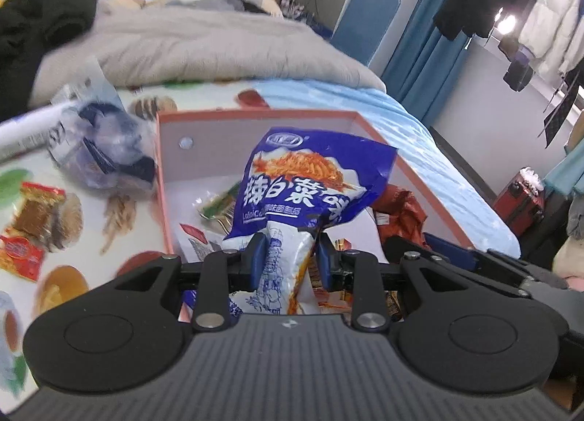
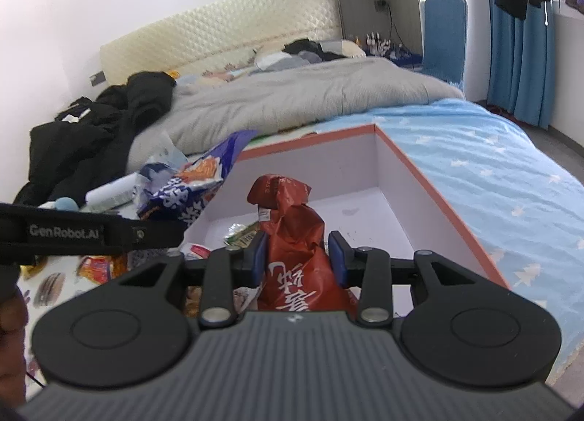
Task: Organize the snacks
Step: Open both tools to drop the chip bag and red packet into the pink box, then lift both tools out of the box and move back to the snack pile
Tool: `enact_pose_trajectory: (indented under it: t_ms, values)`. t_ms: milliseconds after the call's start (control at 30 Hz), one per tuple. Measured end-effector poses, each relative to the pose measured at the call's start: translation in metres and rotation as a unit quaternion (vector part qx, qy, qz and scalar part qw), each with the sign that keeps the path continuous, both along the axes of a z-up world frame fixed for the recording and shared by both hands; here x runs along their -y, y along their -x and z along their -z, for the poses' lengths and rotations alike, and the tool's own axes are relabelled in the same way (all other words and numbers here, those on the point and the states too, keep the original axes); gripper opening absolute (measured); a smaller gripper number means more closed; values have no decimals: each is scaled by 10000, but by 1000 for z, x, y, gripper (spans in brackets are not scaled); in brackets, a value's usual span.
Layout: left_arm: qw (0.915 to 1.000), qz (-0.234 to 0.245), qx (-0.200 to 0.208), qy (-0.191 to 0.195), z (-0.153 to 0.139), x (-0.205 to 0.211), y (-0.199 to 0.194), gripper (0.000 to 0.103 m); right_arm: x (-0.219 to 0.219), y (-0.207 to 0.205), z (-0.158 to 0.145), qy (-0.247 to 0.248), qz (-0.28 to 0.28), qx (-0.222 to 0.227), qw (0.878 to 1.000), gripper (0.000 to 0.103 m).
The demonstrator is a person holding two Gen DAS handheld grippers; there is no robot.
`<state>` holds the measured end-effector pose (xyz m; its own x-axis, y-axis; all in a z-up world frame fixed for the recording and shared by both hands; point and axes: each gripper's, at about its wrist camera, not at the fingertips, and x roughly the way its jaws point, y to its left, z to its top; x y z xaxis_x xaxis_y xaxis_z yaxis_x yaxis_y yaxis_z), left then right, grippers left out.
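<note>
1. Blue and white crinkled plastic snack bag with orange noodle print [image 1: 310, 183]: pinched at its twisted white neck by the left gripper [image 1: 292, 256], jaws clenched on it, blue pads pressing both sides; held upright above the near end of the box.
2. Red crumpled foil snack bag with white characters [image 2: 292, 238]: gripped low on its body by the right gripper [image 2: 299, 256], jaws clamped on it, top standing up over the box interior.
3. Shallow rectangular cardboard box with orange rim and white inner walls [image 1: 255, 115]: resting on the bed; a small green and gold wrapped snack [image 1: 219, 206] and a white packet with a red corner [image 1: 197, 238] lying on its floor.
4. Left wrist view only: red and yellow small packets [image 1: 25, 234] lying on the food-printed sheet [image 1: 116, 238] left of the box, and a clear plastic bag with dark blue contents [image 1: 102, 150] just beside the box's left wall.
5. Right wrist view only: the blue bag seen from the side at the box's left edge, and the left gripper's black arm lettered "GenRobot.AI" crossing the frame.
6. Farther out in both views: grey quilt [image 2: 292, 92], black clothing heap [image 2: 102, 129], pale blue star-print bedsheet [image 2: 492, 165], blue curtains [image 2: 518, 56].
</note>
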<state>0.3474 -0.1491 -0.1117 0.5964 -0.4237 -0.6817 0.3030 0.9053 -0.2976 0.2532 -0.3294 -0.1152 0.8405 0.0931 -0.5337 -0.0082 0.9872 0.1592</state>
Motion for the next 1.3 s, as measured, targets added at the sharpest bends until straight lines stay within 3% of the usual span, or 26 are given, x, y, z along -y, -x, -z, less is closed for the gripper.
enact_pose_trajectory:
  t_ms: [133,200,233,300,533,1000,1300]
  values:
    - [10000,25,-33,-49,8,1,-9,41,1,-13,11,17,-21,-185,9998,41]
    - [9999,19,2,-133,10,0,-10,58,1,-16,15,18,9,-251,9997,47]
    - [9999,10,54,-164,9,0,-9,58,2,-17,16,-15,12,-280,9996,51]
    - [9998,19,113,-186,6,-2,-6,59,4,-18,17,-54,37,-299,9995,63]
    - [9993,-53,303,-202,-14,-15,24,59,-1,-1,7,-67,-27,-154,9999,63]
    - [9971,-319,662,-172,-56,-59,123,59,-36,65,-28,-175,-351,234,9990,63]
    - [9958,-516,731,-176,-63,-87,179,59,-55,103,-41,-198,-578,404,9973,63]
